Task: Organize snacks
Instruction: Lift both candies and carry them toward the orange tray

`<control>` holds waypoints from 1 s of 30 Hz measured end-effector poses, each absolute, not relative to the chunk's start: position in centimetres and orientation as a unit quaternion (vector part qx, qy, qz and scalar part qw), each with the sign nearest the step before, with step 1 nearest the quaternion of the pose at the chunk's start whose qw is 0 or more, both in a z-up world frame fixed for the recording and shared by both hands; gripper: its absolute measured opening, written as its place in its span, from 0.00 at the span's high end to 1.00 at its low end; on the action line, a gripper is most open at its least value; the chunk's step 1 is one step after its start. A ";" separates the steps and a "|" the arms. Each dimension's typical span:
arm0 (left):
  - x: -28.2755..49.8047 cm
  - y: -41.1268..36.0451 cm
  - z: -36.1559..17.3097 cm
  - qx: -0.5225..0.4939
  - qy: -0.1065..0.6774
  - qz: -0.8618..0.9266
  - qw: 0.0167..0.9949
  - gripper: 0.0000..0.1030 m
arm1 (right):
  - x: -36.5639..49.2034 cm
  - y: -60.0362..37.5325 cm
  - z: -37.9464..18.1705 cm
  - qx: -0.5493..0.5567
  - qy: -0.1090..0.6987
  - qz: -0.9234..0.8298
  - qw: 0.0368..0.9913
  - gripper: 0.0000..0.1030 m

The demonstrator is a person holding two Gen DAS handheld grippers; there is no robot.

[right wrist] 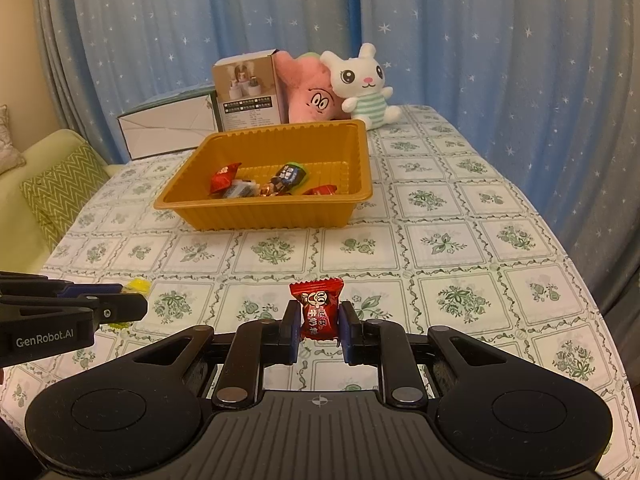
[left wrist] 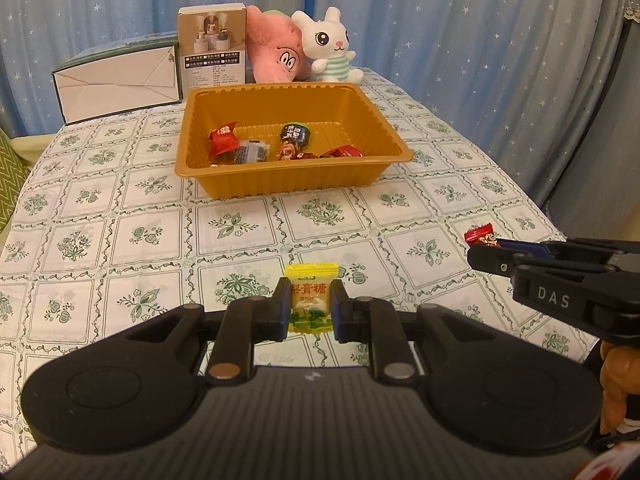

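My left gripper (left wrist: pixel 310 300) is shut on a yellow candy packet (left wrist: pixel 311 296) and holds it over the near part of the table. My right gripper (right wrist: pixel 319 318) is shut on a red candy (right wrist: pixel 317 308), also over the near part of the table. The right gripper shows from the side in the left wrist view (left wrist: pixel 486 245), with the red candy (left wrist: pixel 481 235) at its tips. The left gripper shows in the right wrist view (right wrist: pixel 132 300), with a bit of yellow packet (right wrist: pixel 138 285). An orange tray (left wrist: pixel 296 182) farther back holds several wrapped snacks (left wrist: pixel 294 136).
Behind the tray stand a white carton (left wrist: pixel 118 84), a small product box (left wrist: pixel 212 46), a pink plush (left wrist: pixel 274 46) and a white bunny plush (left wrist: pixel 330 46). A green cushion (right wrist: pixel 60 188) lies left of the table. Blue starred curtains hang behind.
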State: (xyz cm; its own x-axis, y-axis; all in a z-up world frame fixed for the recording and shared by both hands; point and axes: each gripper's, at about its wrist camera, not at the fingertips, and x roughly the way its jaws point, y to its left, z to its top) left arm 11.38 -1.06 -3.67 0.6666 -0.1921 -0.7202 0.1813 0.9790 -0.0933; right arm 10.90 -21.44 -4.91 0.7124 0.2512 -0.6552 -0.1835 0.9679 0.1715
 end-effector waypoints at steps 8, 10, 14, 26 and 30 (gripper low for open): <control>12.0 -0.8 -3.0 -0.009 0.388 -0.102 0.916 0.83 | 11.2 -21.4 -4.8 0.046 0.360 0.118 0.924 0.80; 12.4 -0.7 -2.8 -0.010 0.386 -0.102 0.917 0.83 | 11.5 -21.5 -4.8 0.045 0.360 0.117 0.924 0.80; 13.3 -0.5 -2.4 -0.013 0.382 -0.102 0.918 0.83 | 12.3 -21.7 -4.5 0.043 0.358 0.117 0.925 0.80; 17.0 0.1 -1.2 -0.024 0.369 -0.107 0.923 0.83 | 16.1 -21.8 -3.3 0.038 0.343 0.124 0.930 0.80; 18.7 0.5 -0.6 -0.030 0.364 -0.108 0.925 0.83 | 17.7 -21.6 -2.8 0.035 0.338 0.130 0.932 0.80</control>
